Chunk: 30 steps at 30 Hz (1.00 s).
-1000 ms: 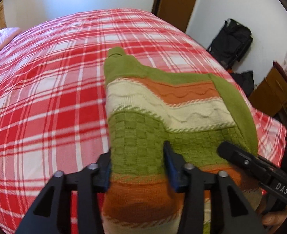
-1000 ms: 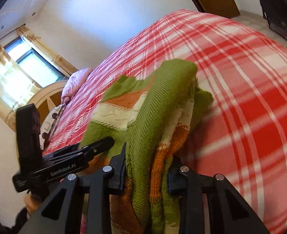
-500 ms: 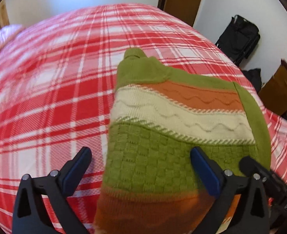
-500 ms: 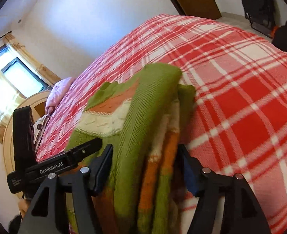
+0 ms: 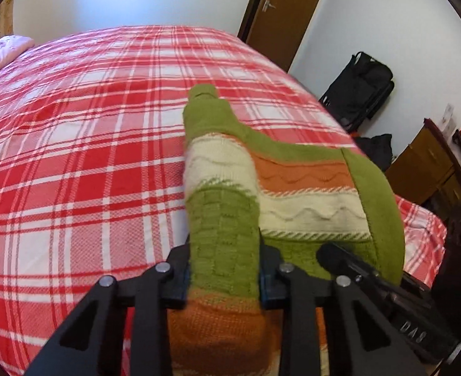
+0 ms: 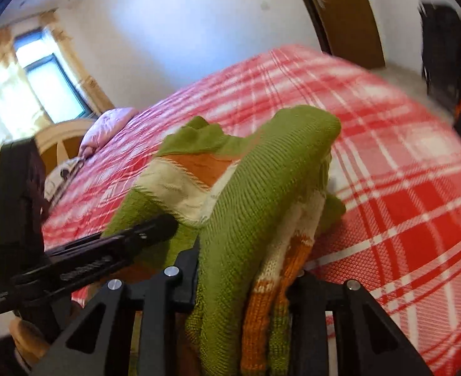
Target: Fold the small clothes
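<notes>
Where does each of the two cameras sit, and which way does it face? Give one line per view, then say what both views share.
Left wrist: sits on the left gripper, facing along the bed toward the door; its fingers clamp the sweater; the right gripper intrudes.
Right wrist: sits on the right gripper, facing the window and pillow; its fingers clamp sweater folds; the left gripper shows.
Shared: sweater, bed, both grippers.

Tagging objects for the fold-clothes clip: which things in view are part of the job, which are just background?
In the job:
- knit sweater
- left gripper, jaws shut on it
- right gripper, jaws shut on it
- plaid bedspread under it

Lying about:
- pink pillow
- black bag
- wooden dresser
- door
</notes>
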Available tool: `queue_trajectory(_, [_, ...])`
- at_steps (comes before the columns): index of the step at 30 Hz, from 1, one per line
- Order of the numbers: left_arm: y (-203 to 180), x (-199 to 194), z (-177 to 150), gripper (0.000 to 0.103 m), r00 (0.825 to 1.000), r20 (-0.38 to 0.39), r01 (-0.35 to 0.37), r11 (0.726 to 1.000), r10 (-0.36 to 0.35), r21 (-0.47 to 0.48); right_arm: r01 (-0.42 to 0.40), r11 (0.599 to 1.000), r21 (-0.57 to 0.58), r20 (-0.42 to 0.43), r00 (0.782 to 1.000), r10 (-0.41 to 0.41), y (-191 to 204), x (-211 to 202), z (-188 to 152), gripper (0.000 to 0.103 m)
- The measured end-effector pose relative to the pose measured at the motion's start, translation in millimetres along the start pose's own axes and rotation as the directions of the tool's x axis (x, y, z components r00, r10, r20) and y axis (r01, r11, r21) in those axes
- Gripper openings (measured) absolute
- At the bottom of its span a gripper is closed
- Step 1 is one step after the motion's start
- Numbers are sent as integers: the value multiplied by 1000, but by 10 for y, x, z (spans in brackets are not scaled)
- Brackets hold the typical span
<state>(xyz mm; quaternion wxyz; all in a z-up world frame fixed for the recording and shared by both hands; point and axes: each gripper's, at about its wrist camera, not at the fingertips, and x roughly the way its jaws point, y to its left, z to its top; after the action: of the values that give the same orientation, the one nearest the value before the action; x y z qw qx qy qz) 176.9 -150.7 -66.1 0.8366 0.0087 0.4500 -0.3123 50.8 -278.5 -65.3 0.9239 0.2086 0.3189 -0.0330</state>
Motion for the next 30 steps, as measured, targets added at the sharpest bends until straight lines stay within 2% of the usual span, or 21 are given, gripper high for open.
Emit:
queue_trajectory(4, [-57,-130,-94,31,1000,23,-17,1000,17,4,30,995,-93,48,999,-25,203,-235,13,32])
queue_trajectory(7, [-103,-229,-126,31,1000,31,2,1000,-1,-6,32,994,-100,81,996,-24,215,-406,57,32])
queue_trajectory(10, [-228,-294,-63,31,999,51,13,1000,-15,23,69,992,-106,117,992,-57,169,-581,102,32])
queue_trajectory(15, [-542,-303,27,31,997,62,30,995,-36,95,117,991,-68,155,982,-105,-116,-777,186,32])
queue_trajectory(19, [-810,-163,71,31,997,51,46,989,-53,140,170,985,-37,168,973,-161,-441,-860,230,32])
queue_trajectory(24, [-1067,128,115,31,998,24,51,983,-56,178,232,972,-19,139,964,-228,-885,-772,293,32])
queue_trajectory(27, [-1146,367,114,31,1000,-9,30,983,-29,182,265,964,-1,91,960,-264,-1147,-646,279,32])
queue_trajectory(30, [-1156,533,112,36,1000,-20,-9,984,12,177,290,955,70,28,956,-292,-1431,-476,253,33])
